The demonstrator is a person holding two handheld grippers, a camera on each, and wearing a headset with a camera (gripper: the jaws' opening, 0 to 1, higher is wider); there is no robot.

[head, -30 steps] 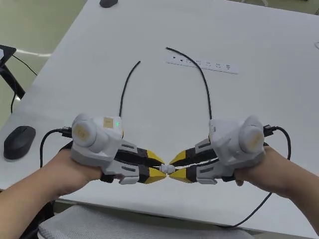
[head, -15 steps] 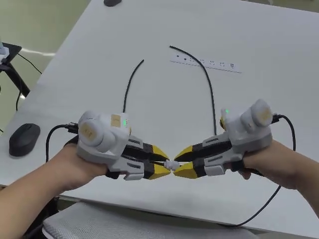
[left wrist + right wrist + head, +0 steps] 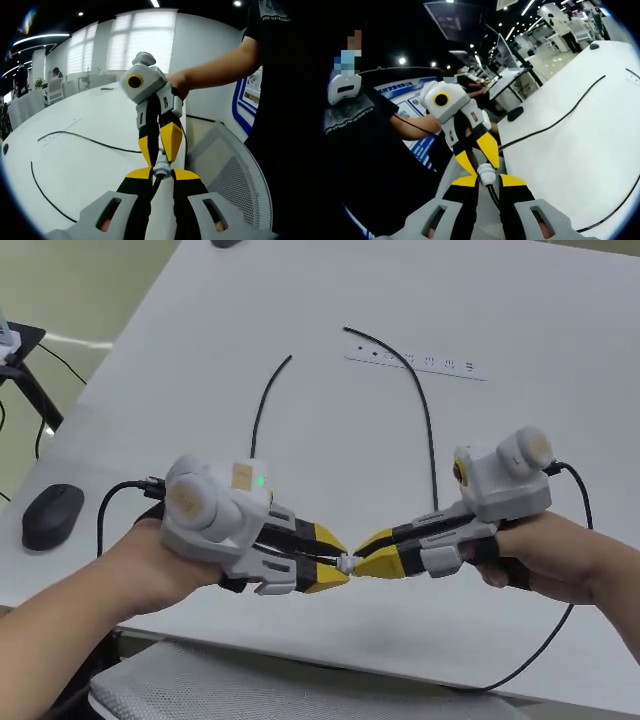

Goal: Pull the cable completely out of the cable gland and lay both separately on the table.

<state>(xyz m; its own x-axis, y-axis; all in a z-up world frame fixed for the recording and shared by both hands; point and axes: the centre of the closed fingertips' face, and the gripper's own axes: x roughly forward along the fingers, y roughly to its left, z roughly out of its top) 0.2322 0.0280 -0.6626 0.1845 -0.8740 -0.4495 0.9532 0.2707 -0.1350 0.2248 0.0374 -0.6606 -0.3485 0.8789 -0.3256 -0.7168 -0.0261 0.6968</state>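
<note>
The left tool (image 3: 161,174) and the right tool (image 3: 488,180) meet tip to tip just above the near edge of the bench (image 3: 330,450). Each has its jaws drawn in tight on the small white gland (image 3: 346,565), one from either end. The black cable (image 3: 156,184) sits threaded in the gland and runs back from it between the jaws of both tools, black lengths trail over the bench beyond each, and a power strip (image 3: 415,362) and a mouse (image 3: 52,515) lie farther off.
</note>
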